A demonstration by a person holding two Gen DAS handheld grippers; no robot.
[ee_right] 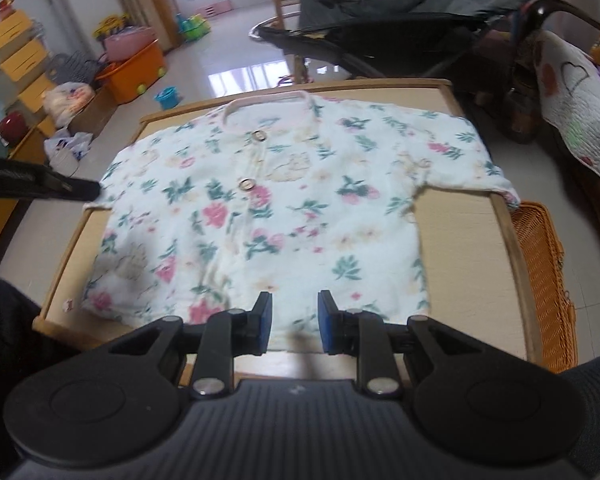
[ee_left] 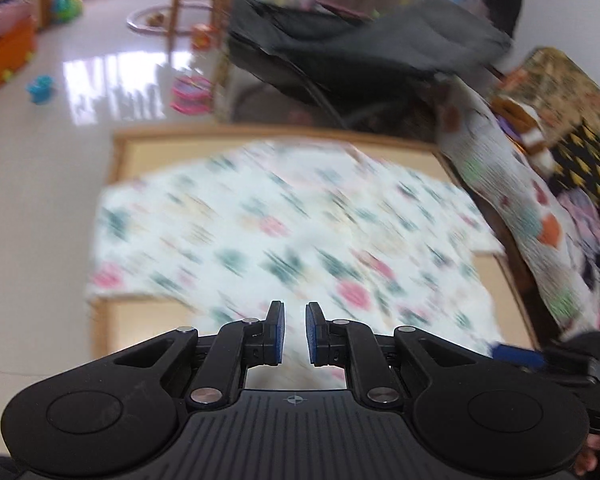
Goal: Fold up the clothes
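Note:
A white short-sleeved shirt with a pink and green flower print lies flat on a low wooden table. Its buttons face up and the collar is at the far side. My right gripper hovers over the near hem, jaws a little apart with nothing between them. The left wrist view is blurred. There my left gripper hangs over the shirt with a narrow gap between its blue pads and no cloth in it. In the right wrist view the left gripper reaches in from the left, its tip by the end of the left sleeve.
An orange wicker basket stands against the table's right side. A quilted white cloth hangs at the far right. A dark stroller stands beyond the table. An orange bin and toys litter the glossy floor on the left.

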